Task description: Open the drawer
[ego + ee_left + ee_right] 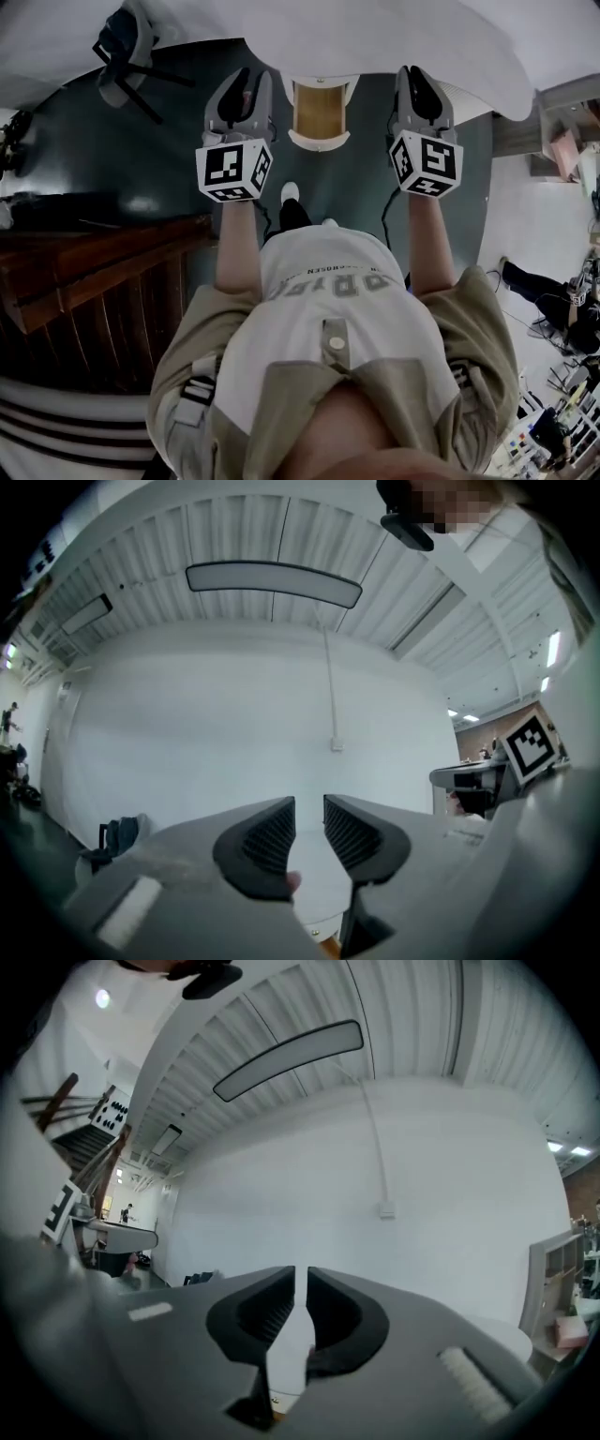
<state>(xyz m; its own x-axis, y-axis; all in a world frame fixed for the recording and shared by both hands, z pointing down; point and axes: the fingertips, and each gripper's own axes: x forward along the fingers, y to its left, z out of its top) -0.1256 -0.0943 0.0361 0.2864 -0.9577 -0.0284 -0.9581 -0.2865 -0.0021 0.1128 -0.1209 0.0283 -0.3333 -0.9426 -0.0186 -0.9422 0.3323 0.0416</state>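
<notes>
Both empty: left gripper (309, 832) fingers (262, 841) slightly apart, right gripper (300, 1302) nearly closed. We judge the approach not begun; next, lower to the cabinet (319, 142) and find its drawer.

Wall: a plain white wall (216, 733) is seen ahead in both gripper views; a thin conduit is run down it to a small box (336, 745).
Ceiling: white ribbed panels (234, 527) are laid overhead and crossed by pale beams.
Light: a long flat lamp (272, 581) is hung under the ceiling; smaller lit strips (553, 649) are seen at the far right.
Floor: a dark grey-green floor (150, 150) is shown in the head view, met by a paler floor (525, 225) at the right.
Furniture: a chair (127, 56) is stood on the dark floor at the upper left; a dark brown wooden piece (94, 272) is set along the left edge.
Stairs: a staircase (89, 1143) is seen at the left of the right gripper view.
Shelving: a pale shelf unit (555, 1274) is placed at that view's right edge.
</notes>
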